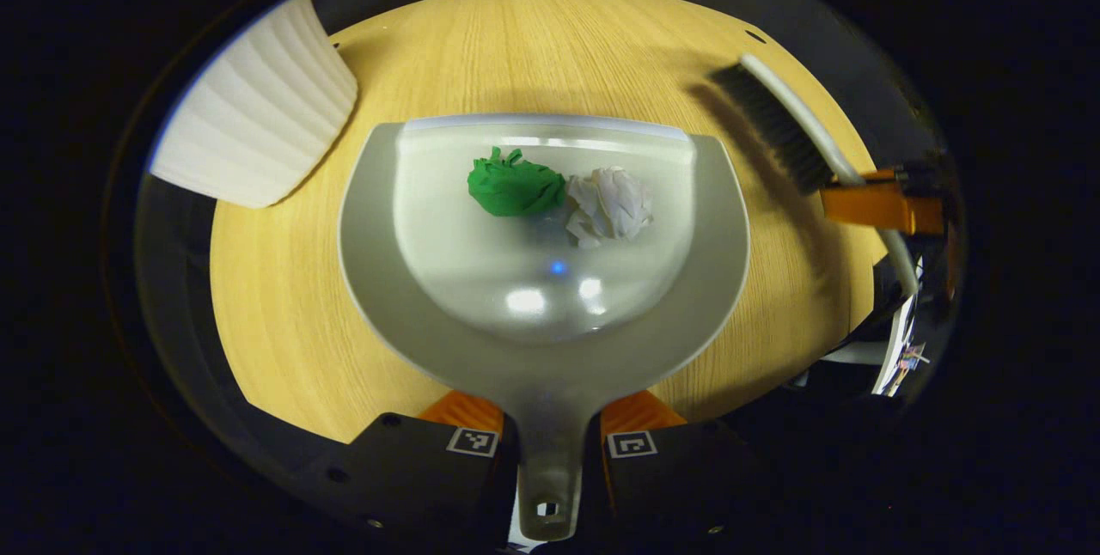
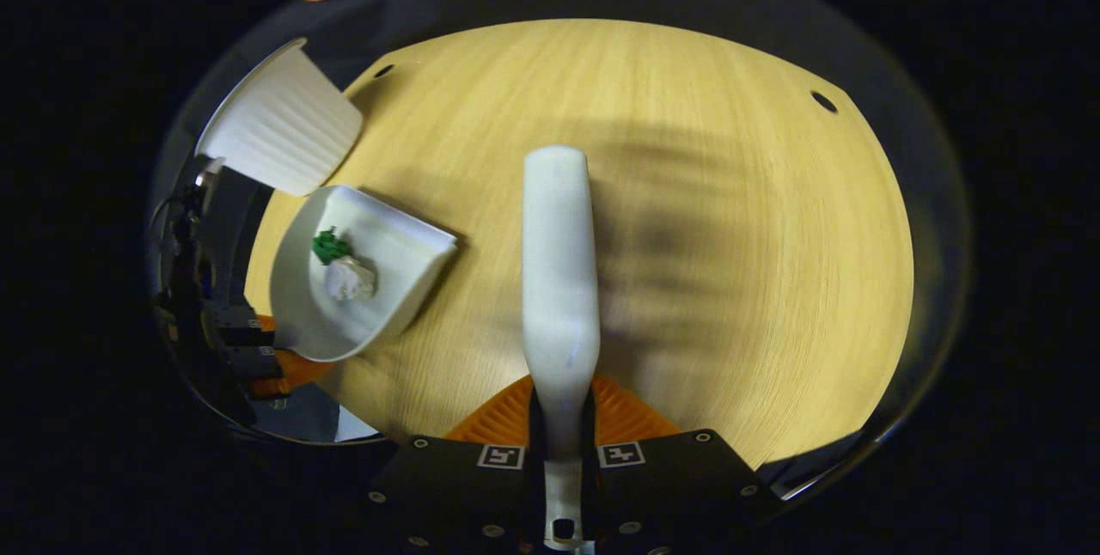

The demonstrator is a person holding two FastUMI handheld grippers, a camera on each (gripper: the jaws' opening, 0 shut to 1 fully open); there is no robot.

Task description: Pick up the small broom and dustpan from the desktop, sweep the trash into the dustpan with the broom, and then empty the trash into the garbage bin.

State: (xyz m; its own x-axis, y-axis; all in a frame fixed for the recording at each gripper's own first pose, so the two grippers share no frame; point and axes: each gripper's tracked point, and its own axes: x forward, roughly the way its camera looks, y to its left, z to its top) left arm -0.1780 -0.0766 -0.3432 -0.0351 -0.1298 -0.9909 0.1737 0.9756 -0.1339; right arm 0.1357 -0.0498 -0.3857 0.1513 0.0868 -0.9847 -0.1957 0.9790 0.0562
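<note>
Across the left gripper view, the dustpan [image 1: 545, 280] sits over the wooden desktop [image 1: 284, 323], its handle running down between the two fingers of the left gripper [image 1: 550, 443], which are clamped on that handle from both sides. Inside the pan lie a green paper ball [image 1: 514, 186] and a white paper ball [image 1: 610, 204], touching each other, close to the pan's far lip. At far left stands the ribbed white garbage bin [image 1: 258, 112], just beside the pan's far left corner. At far right the small broom [image 1: 786, 130] shows with its dark bristles turned toward the pan, well apart from it; the right gripper [image 1: 881, 204] grips its white handle.

Over in the right gripper view, the broom's white back [image 2: 559, 271] runs straight away from the camera above the desktop [image 2: 756, 280], casting a blurred shadow to its right. Its handle passes between the right gripper's [image 2: 563, 452] fingers, which are closed on it. At left, the dustpan [image 2: 365, 280] carries the green ball [image 2: 326, 246] and the white ball [image 2: 348, 278]. The bin [image 2: 279, 130] stands just beyond the pan, at far left. The left gripper [image 2: 258, 357] shows at the near left edge, at the pan's handle end.
</note>
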